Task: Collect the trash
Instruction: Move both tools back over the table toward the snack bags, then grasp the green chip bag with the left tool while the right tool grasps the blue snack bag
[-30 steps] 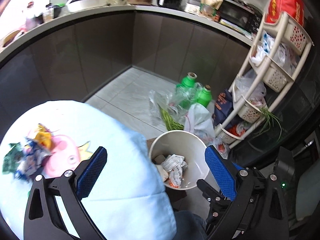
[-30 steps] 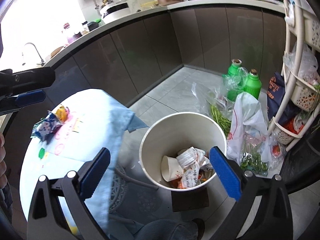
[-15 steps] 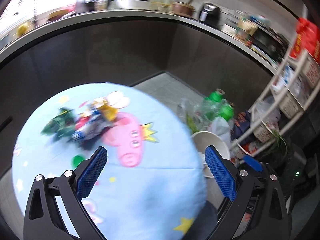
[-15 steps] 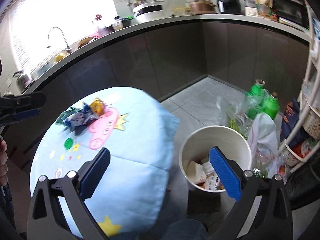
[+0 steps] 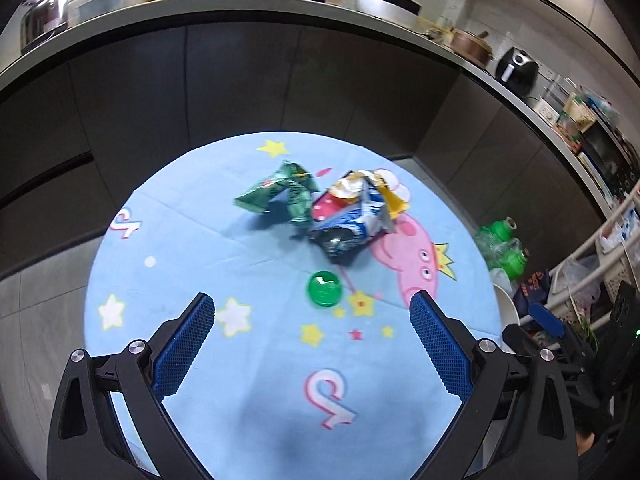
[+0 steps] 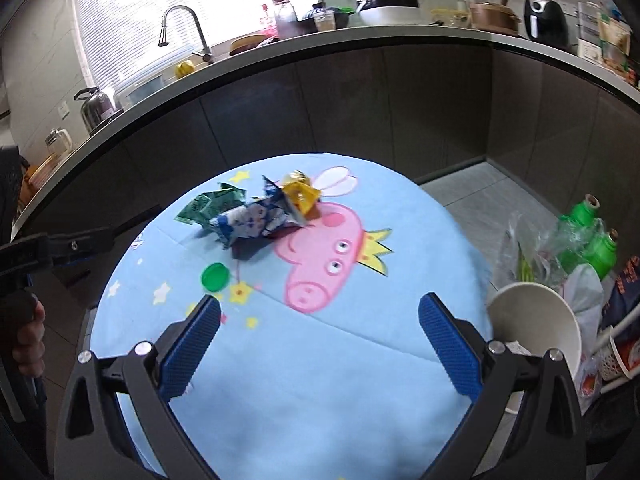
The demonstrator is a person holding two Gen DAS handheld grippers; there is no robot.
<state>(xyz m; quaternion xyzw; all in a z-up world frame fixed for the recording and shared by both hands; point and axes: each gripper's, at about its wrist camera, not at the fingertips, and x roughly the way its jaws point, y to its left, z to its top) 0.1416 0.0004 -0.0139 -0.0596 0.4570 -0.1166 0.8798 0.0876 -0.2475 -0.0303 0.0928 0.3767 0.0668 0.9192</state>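
Observation:
A round table with a light blue cartoon cloth point(image 5: 256, 400) point(image 6: 320, 380) holds a pile of crumpled wrappers: a green one point(image 5: 280, 194) point(image 6: 204, 208), a blue and white one point(image 5: 352, 226) point(image 6: 252, 220) and a yellow one point(image 6: 300, 196). A green bottle cap point(image 5: 323, 289) point(image 6: 215, 277) lies nearer me. My left gripper point(image 5: 312, 320) is open and empty, just short of the cap. My right gripper point(image 6: 319, 320) is open and empty above the cloth. A white bin point(image 6: 536, 320) stands on the floor at the table's right.
Dark cabinets and a cluttered counter point(image 6: 360, 40) curve behind the table. Green bottles point(image 6: 588, 236) and plastic bags sit on the floor by the bin. A white shelf rack point(image 5: 612, 240) stands at the right. The left gripper's body point(image 6: 60, 246) shows at the left.
Both views have swung left from the bin to the table. The wrappers and cap now sit ahead of both grippers. Both grippers have stayed open and empty.

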